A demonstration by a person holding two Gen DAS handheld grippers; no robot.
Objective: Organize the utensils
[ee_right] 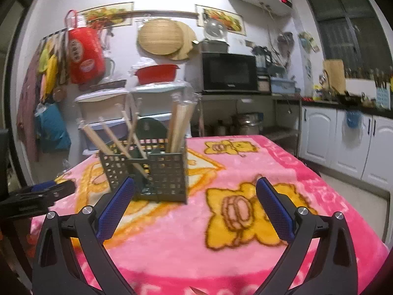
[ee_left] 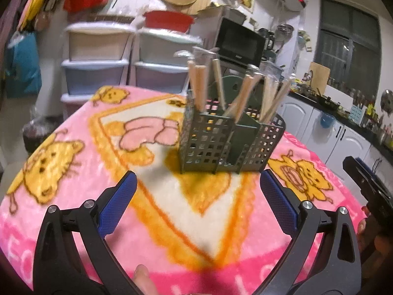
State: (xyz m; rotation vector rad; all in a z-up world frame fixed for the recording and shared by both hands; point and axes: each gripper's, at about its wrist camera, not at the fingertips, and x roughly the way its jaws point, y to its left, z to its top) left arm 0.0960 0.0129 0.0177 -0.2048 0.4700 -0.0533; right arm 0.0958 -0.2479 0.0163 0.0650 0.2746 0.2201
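A dark green slotted utensil caddy [ee_left: 226, 142] stands upright on the pink cartoon blanket [ee_left: 73, 172]. Several wooden-handled utensils [ee_left: 199, 86] stand in its compartments, heads up. My left gripper [ee_left: 199, 184] is open and empty, just short of the caddy. The caddy also shows in the right wrist view [ee_right: 157, 174] with its utensils [ee_right: 179, 125]. My right gripper [ee_right: 196, 191] is open and empty, its left finger in front of the caddy's near corner. The left gripper shows at the left edge of the right wrist view [ee_right: 39, 194]; the right gripper shows at the right edge of the left wrist view [ee_left: 368, 184].
Stacked plastic drawers [ee_left: 98, 61] and a microwave [ee_right: 228, 71] stand behind the table. White kitchen cabinets [ee_right: 343, 142] line the right wall. The blanket covers the whole tabletop, its edge near in both views.
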